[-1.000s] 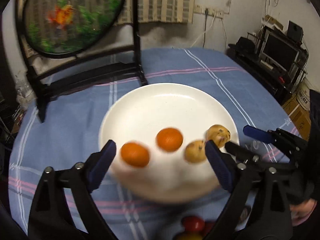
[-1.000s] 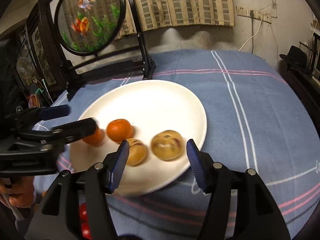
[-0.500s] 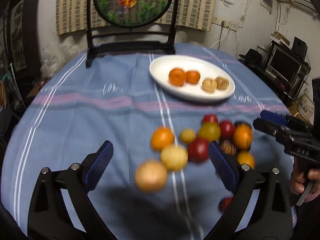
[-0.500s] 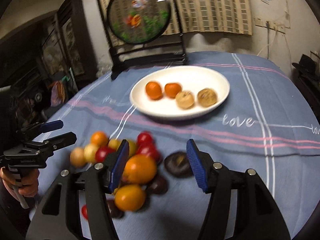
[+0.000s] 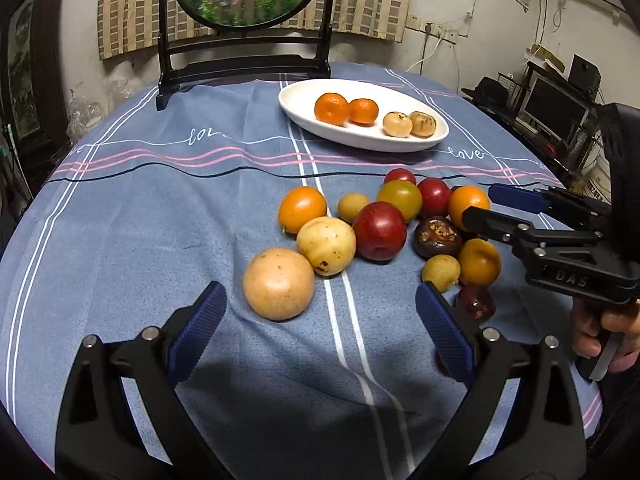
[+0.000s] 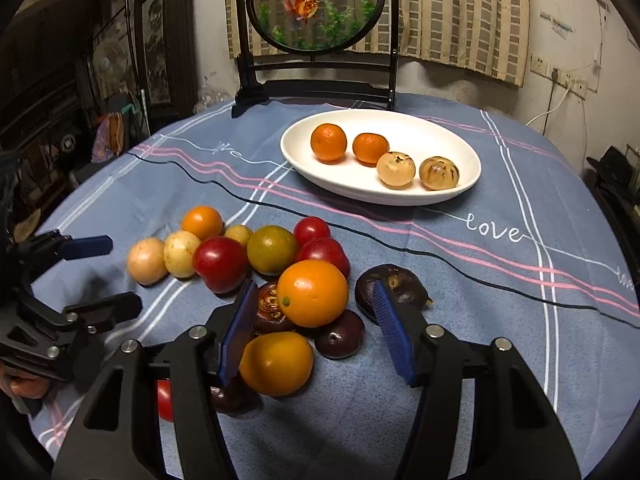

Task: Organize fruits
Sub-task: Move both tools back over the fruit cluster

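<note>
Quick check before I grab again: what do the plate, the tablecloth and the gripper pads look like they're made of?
Plate: likely glazed ceramic, white and glossy with soft highlights; could be melamine.
Tablecloth: woven fabric, matte blue, wrinkled, with stitched-looking "love" lettering.
Pads: probably rubber or soft plastic, blue with fine ribbing, on black rigid-looking arms.

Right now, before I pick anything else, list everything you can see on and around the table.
plate: one, white, far side of cloth
mandarins: two, orange, on plate
pale fruits: two, tan, on plate beside mandarins
loose fruit pile: over a dozen, orange, red, yellow, dark purple, near side
tablecloth: one, blue, striped
goldfish screen: one, black-framed, behind plate
left gripper: open, empty
right gripper: open, over pile
</note>
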### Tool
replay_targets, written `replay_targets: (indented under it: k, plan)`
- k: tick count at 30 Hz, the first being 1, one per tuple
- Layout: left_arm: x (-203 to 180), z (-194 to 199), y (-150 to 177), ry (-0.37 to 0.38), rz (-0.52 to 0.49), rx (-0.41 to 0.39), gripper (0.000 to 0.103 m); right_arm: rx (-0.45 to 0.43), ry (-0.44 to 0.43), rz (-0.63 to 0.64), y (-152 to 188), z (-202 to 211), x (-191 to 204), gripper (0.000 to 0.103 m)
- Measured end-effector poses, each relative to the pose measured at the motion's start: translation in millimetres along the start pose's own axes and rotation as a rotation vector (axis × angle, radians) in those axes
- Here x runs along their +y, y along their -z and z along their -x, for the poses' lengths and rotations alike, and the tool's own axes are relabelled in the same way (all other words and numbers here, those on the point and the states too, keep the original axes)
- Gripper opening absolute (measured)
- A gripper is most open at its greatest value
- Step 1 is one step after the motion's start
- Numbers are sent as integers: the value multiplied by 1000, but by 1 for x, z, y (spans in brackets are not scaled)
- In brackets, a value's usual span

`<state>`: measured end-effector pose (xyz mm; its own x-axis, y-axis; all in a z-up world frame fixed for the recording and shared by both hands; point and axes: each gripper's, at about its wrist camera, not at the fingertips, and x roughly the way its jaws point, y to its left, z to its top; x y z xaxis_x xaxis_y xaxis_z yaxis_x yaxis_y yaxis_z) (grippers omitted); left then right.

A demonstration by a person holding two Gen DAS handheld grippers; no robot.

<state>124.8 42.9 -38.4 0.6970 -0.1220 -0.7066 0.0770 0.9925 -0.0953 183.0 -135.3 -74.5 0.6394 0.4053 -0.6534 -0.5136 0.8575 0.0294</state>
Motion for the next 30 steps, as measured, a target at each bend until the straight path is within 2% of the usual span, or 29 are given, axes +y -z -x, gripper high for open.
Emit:
replay_targets:
  k: [4,18,24,30]
  plan:
    - [-1,-1,0,2,-2,3,97,5,0,-5,1,-3,-1,55]
    - [-2,-2,-1,10,-5,12,97,10,7,15,2,-8,5,50]
    - [-2,-2,-1,10,-5,14,97,12,14,11,2,-9,4,41]
    - [-1,-4,-1,10,-3,22,97,-4,9,-11,1,-6,1,40]
